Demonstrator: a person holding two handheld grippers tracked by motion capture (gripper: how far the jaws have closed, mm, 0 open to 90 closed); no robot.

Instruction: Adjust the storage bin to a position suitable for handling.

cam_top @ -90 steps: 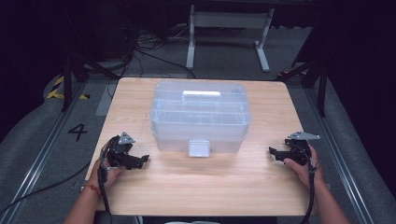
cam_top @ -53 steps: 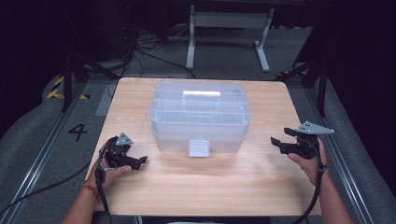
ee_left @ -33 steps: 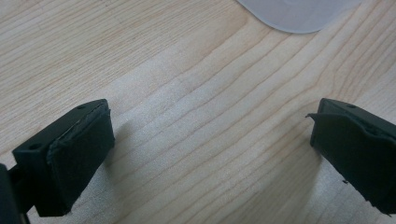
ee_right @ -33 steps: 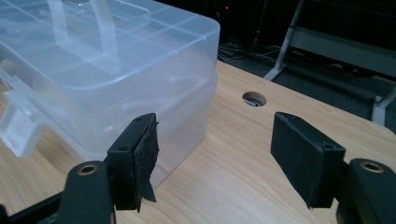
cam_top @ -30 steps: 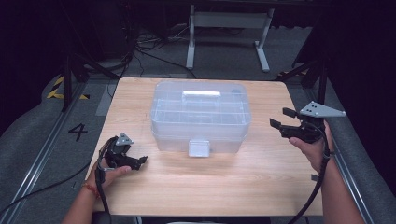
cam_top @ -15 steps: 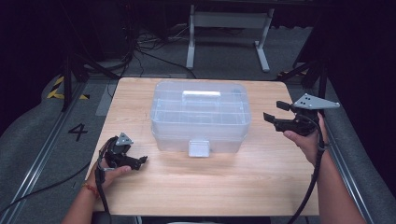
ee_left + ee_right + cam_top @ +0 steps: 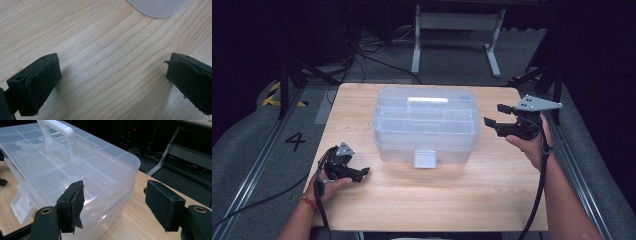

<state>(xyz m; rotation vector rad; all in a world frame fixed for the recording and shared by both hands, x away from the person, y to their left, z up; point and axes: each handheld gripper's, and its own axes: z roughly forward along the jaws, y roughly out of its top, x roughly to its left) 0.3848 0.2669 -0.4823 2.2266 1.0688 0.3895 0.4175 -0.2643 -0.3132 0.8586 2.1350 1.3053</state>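
A clear plastic box [image 7: 426, 125] with a white handle [image 7: 427, 100] and a front latch [image 7: 425, 158] stands closed in the middle of the wooden table [image 7: 422, 205]. My right gripper [image 7: 493, 115] hovers just off the box's right end at lid height, open, with nothing between its jaws. In the right gripper view the box [image 7: 62, 167], its handle [image 7: 60, 132] and latch [image 7: 20, 207] lie ahead of the open right gripper [image 7: 117, 202]. My left gripper [image 7: 364, 171] rests low at the table's front left, open over bare wood [image 7: 113, 67], with the box's corner [image 7: 160, 7] ahead.
The table's right edge [image 7: 539, 200] runs under the person's right forearm. Beyond the far edge stand a metal frame [image 7: 457, 30] and floor cables [image 7: 362, 55]. A floor rail [image 7: 247, 175] and a "4" mark [image 7: 294, 141] lie to the left.
The right gripper has risen from the table's right side and moved left and farther back, up to the box's right end. The left gripper has stayed put.
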